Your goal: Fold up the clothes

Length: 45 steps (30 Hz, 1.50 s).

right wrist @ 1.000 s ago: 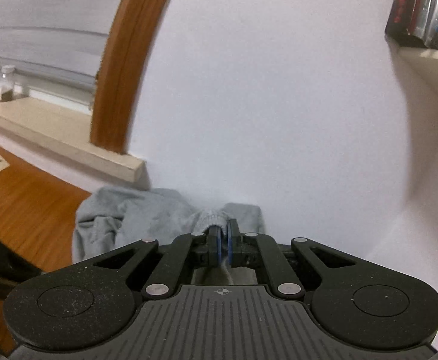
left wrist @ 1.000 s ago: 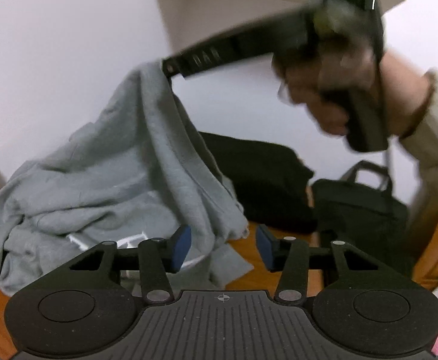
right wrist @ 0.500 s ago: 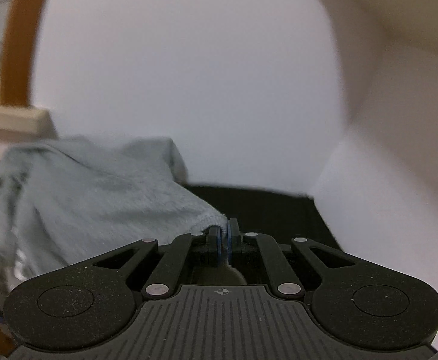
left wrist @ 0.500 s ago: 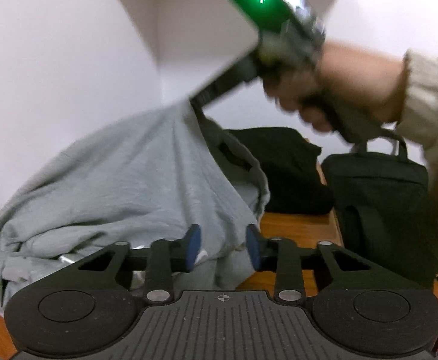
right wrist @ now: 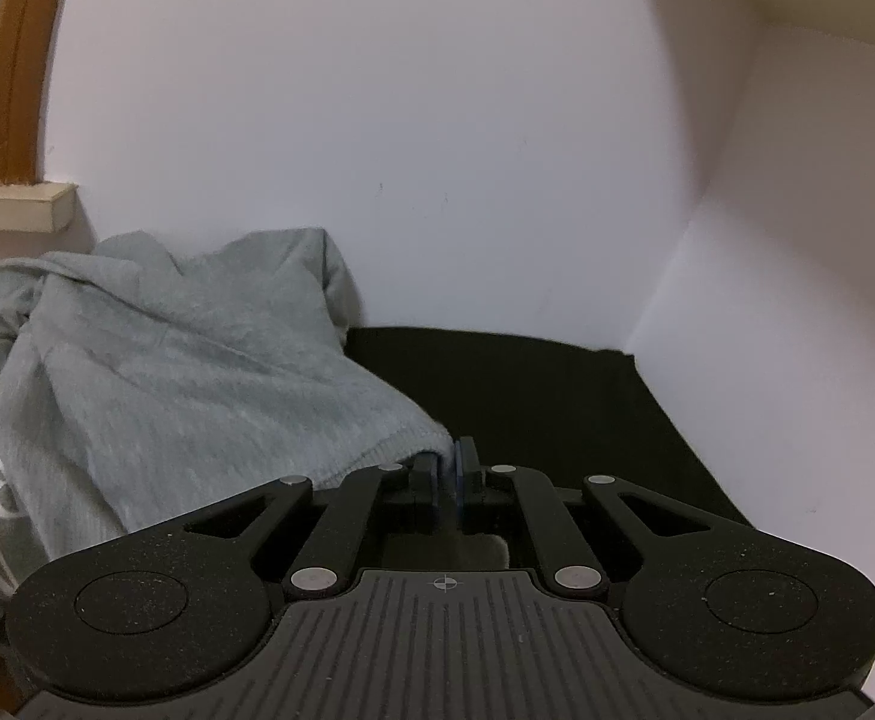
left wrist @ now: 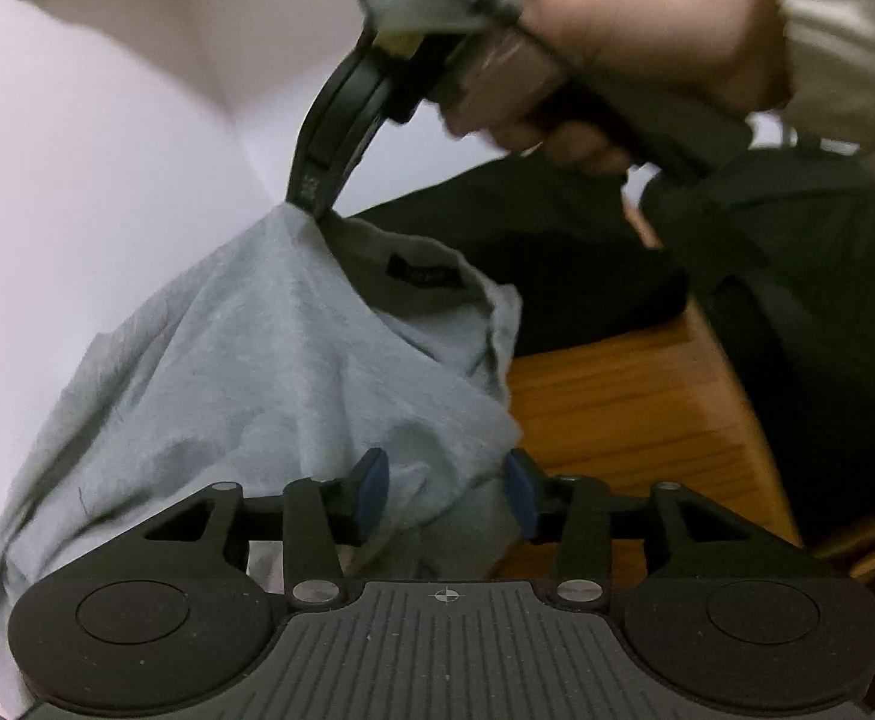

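Two tongs are working on one grey sweatshirt, which serves as the landmark here. The sweatshirt is lying in a heap on a wooden surface, and its far side is leaning against a white wall.

The right tongs are pinching the sweatshirt's ribbed edge, with the two pads pressed nearly together on the cloth. In the left wrist view, those same tongs are reaching down from above and lifting the edge into a peak, so the fabric is hanging from that point in a tent shape. A dark label is showing inside the opening just below the peak. A hand with a pale sleeve is gripping the handle.

The left tongs are standing wide apart, holding nothing, with the sweatshirt's lower loose edge lying between and just beyond the blue pads.

To the right of the sweatshirt, a black garment is lying flat, its far edge touching the wall and its near-left edge tucked under the grey fabric. Further right, a black bag is standing. Between the sweatshirt and the bag, a strip of bare wood is showing as open room.
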Motion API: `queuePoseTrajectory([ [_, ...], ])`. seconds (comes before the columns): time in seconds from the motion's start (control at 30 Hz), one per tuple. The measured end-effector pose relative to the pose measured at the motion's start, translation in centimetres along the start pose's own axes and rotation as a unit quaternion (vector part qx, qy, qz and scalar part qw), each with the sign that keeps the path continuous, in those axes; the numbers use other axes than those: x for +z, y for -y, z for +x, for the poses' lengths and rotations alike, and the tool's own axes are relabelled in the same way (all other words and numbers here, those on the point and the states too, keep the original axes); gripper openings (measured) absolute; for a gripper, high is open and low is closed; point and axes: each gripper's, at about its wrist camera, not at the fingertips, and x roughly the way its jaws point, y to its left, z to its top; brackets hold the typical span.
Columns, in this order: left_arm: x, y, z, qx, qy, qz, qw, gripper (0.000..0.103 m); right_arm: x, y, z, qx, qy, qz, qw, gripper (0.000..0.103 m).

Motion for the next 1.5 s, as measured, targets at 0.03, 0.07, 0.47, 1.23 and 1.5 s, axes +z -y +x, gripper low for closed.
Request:
queuePoseTrajectory([
  [0.03,0.1,-0.2,0.0,0.001,0.001,-0.001,1.0,0.039,-0.3,0.2,-0.1,0.0,-0.002,0.003,1.0,0.007],
  [0.07,0.2,-0.5,-0.2,0.001,0.005,-0.005,1.0,0.03,-0.7,0.6,-0.3,0.005,-0.003,0.009,1.0,0.007],
  [0.47,0.2,-7.3,-8.0,0.003,0.067,-0.092,0.9935,0.005,-4.3,3.0,-0.4,0.088,-0.021,0.105,0.99,0.043],
  [1.23,-1.3,-15.1,-16.1,0.039,0.118,-0.173,0.9771,0.005,-1.3,-0.7,-5.3,0.128,0.043,0.065,0.989,0.028],
  [1.5,-1.6,-15.4,-15.6,0.02,0.121,-0.181,0.9759,0.005,-2.2,-6.8,-2.8,0.155,0.015,0.008,0.988,0.042],
])
